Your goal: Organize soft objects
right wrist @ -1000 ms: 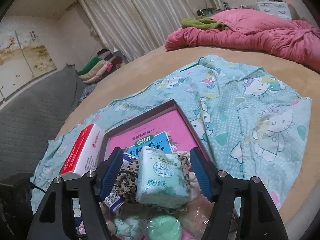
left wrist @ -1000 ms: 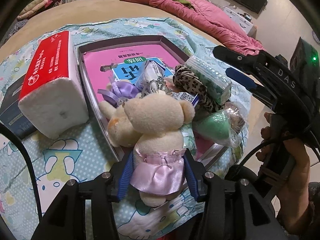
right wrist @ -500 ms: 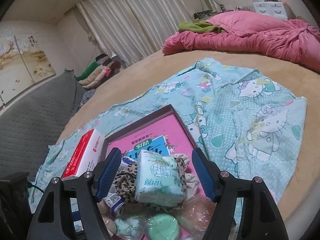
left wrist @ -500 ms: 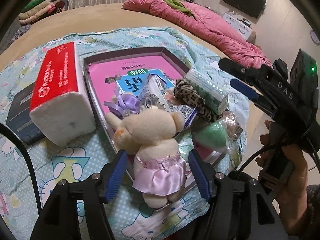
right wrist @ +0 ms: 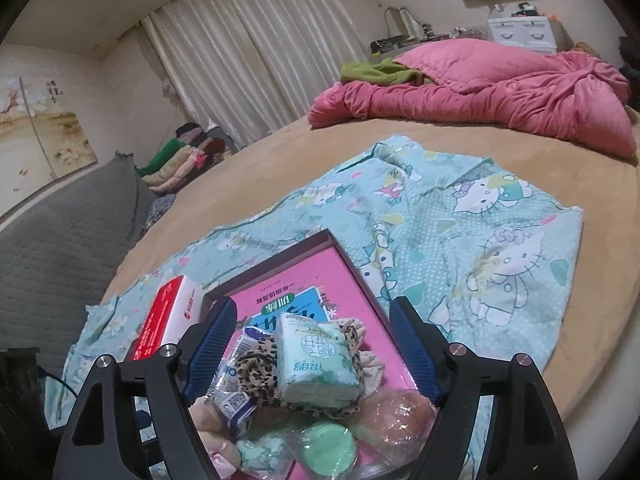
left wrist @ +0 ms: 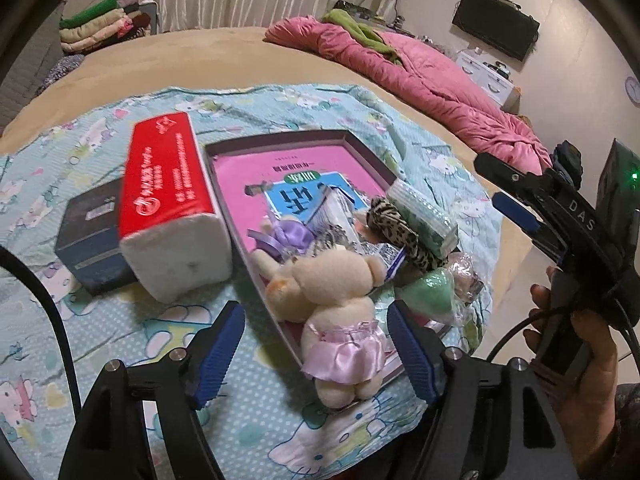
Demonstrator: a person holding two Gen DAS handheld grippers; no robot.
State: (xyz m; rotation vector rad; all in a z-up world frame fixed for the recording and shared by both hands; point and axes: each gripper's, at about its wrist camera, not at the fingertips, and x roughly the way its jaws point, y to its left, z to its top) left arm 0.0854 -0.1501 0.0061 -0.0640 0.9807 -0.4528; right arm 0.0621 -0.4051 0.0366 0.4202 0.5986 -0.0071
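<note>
While both claws just opened, L view alone shows teddy (left wrist: pixel 340 312), unpinched.

"DAS" stands in pale letters on the right gripper (left wrist: pixel 516 204), right of the tray (left wrist: pixel 280 142); other print is unreadable.

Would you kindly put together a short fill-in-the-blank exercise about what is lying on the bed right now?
1. The teddy bear wears a shiny ____ skirt.
2. The tissue pack beside the tray has a ____ top.
3. The green packet rests on a scrunchie with a ____ print.
4. The left gripper has its jaws ____, clear of the bear.

Missing words: pink; red; leopard; open
</note>
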